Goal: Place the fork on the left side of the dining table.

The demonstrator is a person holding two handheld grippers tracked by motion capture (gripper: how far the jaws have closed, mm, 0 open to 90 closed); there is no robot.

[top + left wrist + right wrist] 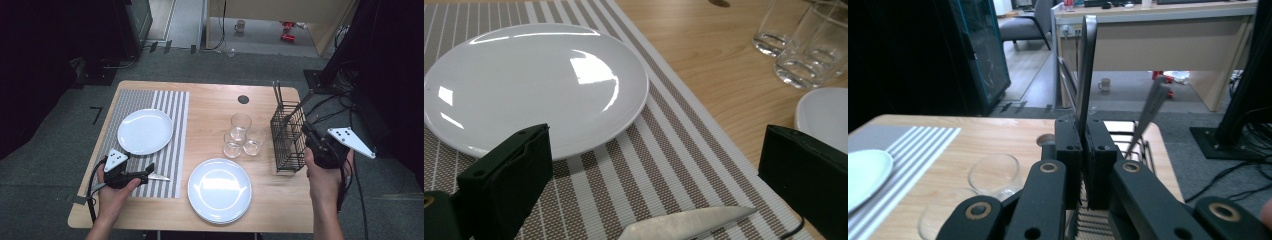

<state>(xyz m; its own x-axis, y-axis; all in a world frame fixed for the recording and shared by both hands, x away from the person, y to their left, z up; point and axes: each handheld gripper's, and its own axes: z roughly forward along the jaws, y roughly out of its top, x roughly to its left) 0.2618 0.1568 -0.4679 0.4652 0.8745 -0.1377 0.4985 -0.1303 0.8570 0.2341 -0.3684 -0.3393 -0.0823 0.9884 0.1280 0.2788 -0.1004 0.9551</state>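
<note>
I stand at a wooden table (210,105) laid for a meal. A striped mat (170,125) covers its left side, with one white plate (145,131) on it. A stack of plates (219,189) sits near me at the centre, three glasses (241,135) stand beyond it, and a black wire caddy (288,137) stands at the right.

My right tool (1083,150) is clamped on a flat utensil handle (1086,60), raised above the caddy; other utensils (277,92) stand in it.

My left tool (145,175) rests over the near part of the mat, jaws wide apart, and a knife (684,225) lies between them; I cannot tell whether they touch it.

I judge the setting barely started: one plate and a knife placed; the rest of the cutlery and the glasses remain.
</note>
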